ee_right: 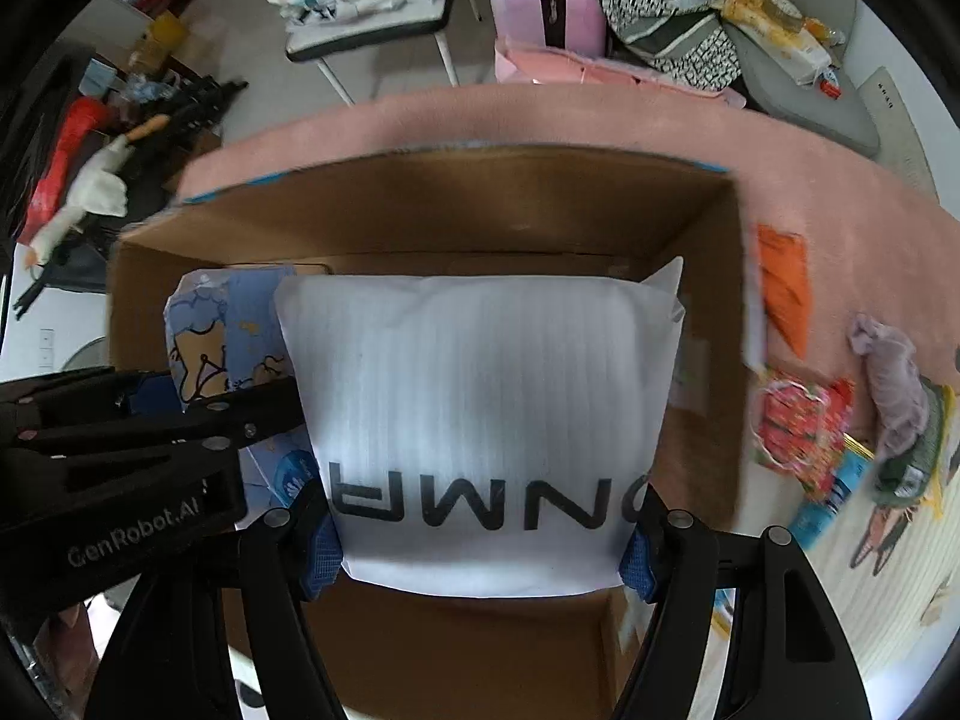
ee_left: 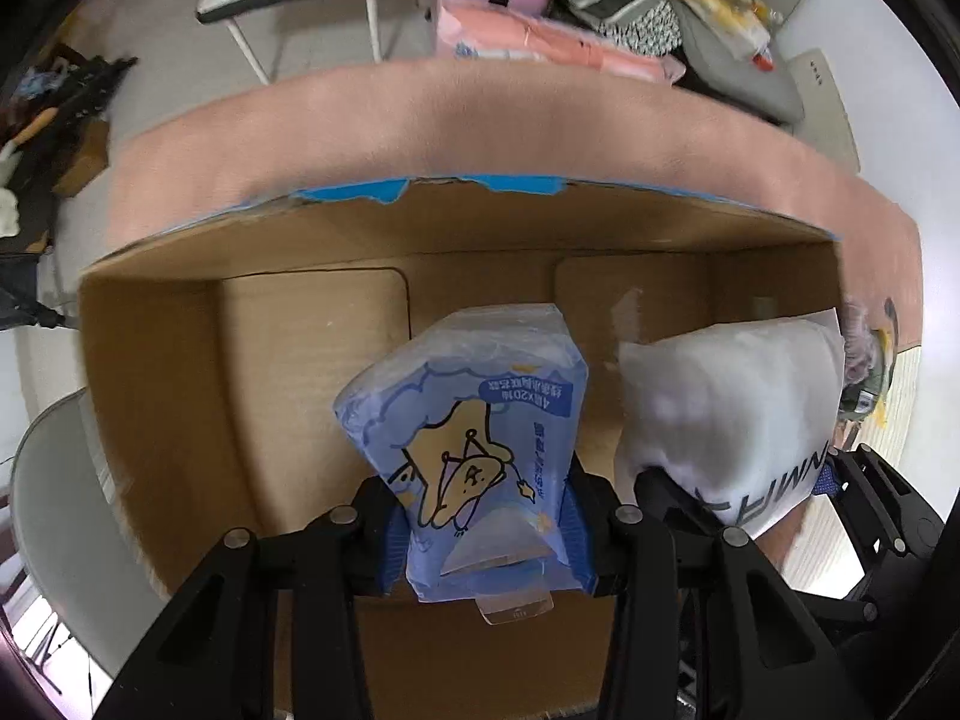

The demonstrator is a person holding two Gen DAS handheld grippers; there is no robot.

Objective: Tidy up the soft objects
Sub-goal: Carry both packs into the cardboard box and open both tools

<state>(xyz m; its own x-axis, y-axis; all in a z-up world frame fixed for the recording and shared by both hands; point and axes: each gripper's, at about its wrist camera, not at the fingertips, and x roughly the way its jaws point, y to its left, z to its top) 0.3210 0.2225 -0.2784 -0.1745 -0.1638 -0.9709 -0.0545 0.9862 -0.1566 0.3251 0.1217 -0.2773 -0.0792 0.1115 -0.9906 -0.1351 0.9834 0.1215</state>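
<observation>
My left gripper (ee_left: 486, 531) is shut on a blue tissue pack (ee_left: 474, 438) with a cartoon print and holds it over the open cardboard box (ee_left: 288, 324). My right gripper (ee_right: 480, 546) is shut on a white soft package (ee_right: 480, 396) with black letters, also over the box (ee_right: 420, 216). The two packs hang side by side. The white package shows at the right of the left wrist view (ee_left: 732, 414); the blue pack shows at the left of the right wrist view (ee_right: 228, 330), with the left gripper's body in front of it.
The box stands on a pink mat (ee_right: 810, 180). To its right lie an orange cloth (ee_right: 783, 288), a red patterned packet (ee_right: 804, 420) and a lilac cloth (ee_right: 894, 384). Behind are a chair (ee_right: 372, 30), a pink suitcase (ee_right: 546, 6) and piled clothes (ee_right: 672, 30).
</observation>
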